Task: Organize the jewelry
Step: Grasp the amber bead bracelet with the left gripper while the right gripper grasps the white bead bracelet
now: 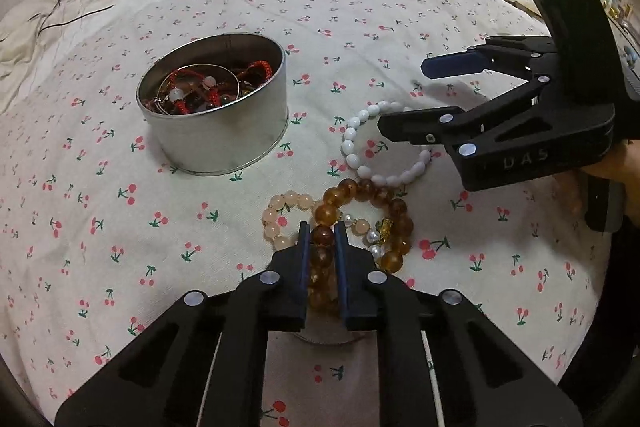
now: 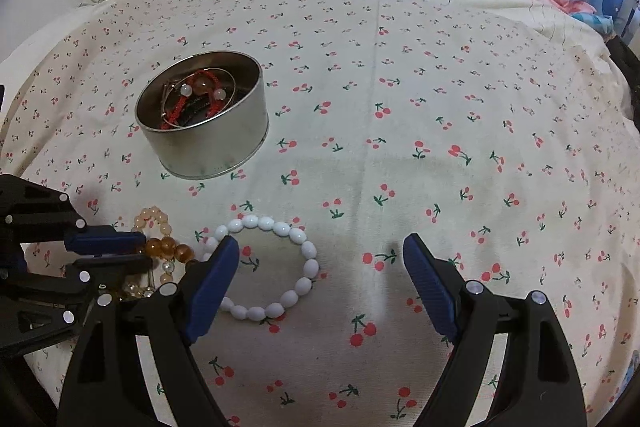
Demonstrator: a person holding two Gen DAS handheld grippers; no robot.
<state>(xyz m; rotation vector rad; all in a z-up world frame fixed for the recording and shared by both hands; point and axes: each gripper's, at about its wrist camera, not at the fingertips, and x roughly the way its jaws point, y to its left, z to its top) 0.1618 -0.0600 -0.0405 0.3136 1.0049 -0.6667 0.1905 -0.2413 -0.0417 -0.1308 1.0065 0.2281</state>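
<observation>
Left tool (image 1: 322, 227) sits lowest in its own view, fingers pinched onto the near side of the amber bead bracelet (image 1: 394, 211), w/ a run of amber beads between the blue pads. That bracelet lies on the bed (image 1: 400, 7), tangled w/ a peach bead bracelet (image 1: 274, 219) on its left and a small pearl strand (image 1: 374, 237) inside its loop.

Round tin (image 1: 224, 143), already holding red cord pieces and beads, stands up and left of the left tool, well apart; a lift has to carry that way.

Right tool (image 2: 320, 267) is spread wide, gripping nothing. Its left finger overlaps the left edge of the white bead bracelet (image 2: 306, 259), so the loop lies left of centre btwn the fingers, flat on the bed. Judging from this, the right tool needs to shift left before closing. White bracelet is nearer the right tool; amber is the left's.
</observation>
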